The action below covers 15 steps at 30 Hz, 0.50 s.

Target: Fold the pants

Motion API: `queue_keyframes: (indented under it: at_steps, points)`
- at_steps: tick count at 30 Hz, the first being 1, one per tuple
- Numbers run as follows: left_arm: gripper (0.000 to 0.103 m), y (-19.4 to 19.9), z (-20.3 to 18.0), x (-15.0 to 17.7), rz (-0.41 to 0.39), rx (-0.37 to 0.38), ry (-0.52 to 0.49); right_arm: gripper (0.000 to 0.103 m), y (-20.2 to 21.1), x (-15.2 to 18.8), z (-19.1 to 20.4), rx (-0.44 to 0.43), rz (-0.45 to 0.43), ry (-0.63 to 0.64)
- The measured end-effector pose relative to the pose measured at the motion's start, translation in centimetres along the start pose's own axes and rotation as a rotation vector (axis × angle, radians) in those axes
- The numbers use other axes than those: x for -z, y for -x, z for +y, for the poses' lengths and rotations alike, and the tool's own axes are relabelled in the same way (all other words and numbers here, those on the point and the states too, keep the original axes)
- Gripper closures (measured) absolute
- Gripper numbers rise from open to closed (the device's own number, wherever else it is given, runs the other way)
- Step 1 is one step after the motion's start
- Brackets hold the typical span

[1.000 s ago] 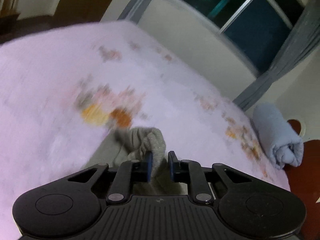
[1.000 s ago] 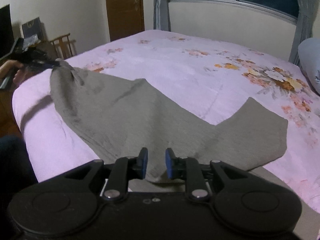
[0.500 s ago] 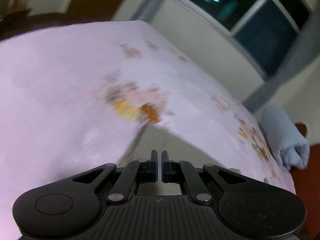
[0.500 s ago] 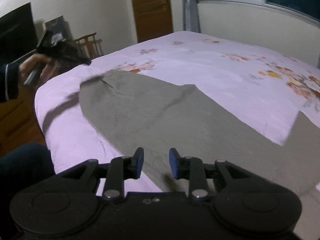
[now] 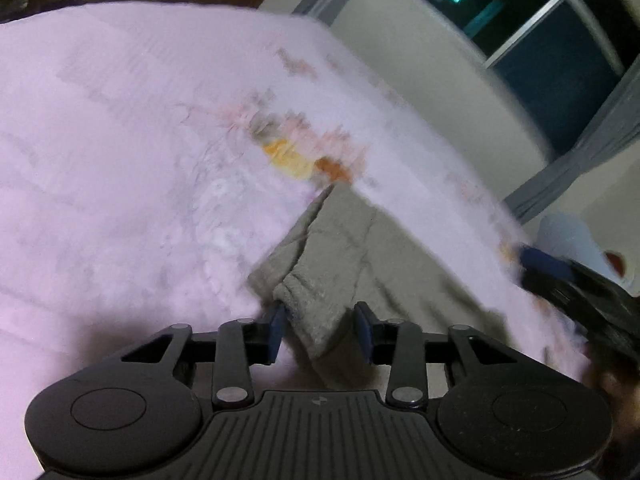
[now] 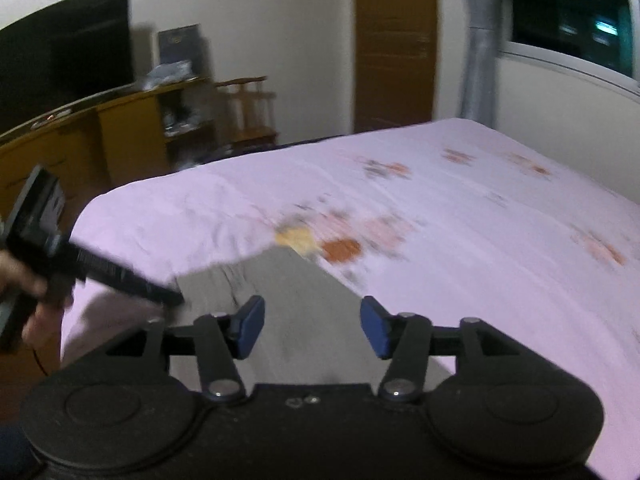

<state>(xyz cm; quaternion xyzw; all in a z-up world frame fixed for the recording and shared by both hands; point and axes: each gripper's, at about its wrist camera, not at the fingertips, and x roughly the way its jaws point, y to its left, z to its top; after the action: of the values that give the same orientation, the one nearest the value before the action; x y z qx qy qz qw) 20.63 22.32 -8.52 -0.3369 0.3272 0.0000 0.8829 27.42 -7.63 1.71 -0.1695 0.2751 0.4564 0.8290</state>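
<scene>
The grey pants [image 5: 344, 256] lie on the pink floral bedspread [image 5: 120, 160]. In the left wrist view a ribbed cuff end of the pants [image 5: 316, 312] sits between the open pads of my left gripper [image 5: 320, 330], not clamped. In the right wrist view the pants [image 6: 280, 280] spread flat under my open right gripper [image 6: 312, 328], which is above the cloth and empty. My left gripper also shows in the right wrist view [image 6: 120, 280] at the pants' left edge, held by a hand.
A rolled blue towel [image 5: 568, 236] lies at the bed's far right corner. My right gripper shows blurred at the right of the left wrist view [image 5: 568, 280]. A wooden cabinet [image 6: 100, 132], a chair [image 6: 252, 108] and a door [image 6: 394, 40] stand beyond the bed.
My left gripper was shut half a second ago and is now open, with the cuff lying between its pads. My right gripper has opened wider and swung left along the pants.
</scene>
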Motion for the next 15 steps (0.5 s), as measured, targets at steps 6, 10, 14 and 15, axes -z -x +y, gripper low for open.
queue_keyframes:
  at_steps: [6,10,14,15]
  points:
    - [0.089,0.4,1.3,0.0,-0.059,0.103,-0.017,0.058,-8.3,-3.7,0.8,-0.066,0.102,0.012]
    - [0.089,-1.3,1.7,-1.2,-0.030,0.119,-0.015,0.059,-10.8,-3.3,1.2,-0.052,0.203,0.078]
    - [0.089,-2.7,1.1,-3.0,-0.008,0.109,-0.054,0.057,-12.0,-2.3,0.3,0.023,0.237,0.127]
    - [0.089,-2.9,0.8,-3.3,-0.003,0.105,-0.059,0.055,-12.5,-2.0,0.1,0.035,0.253,0.144]
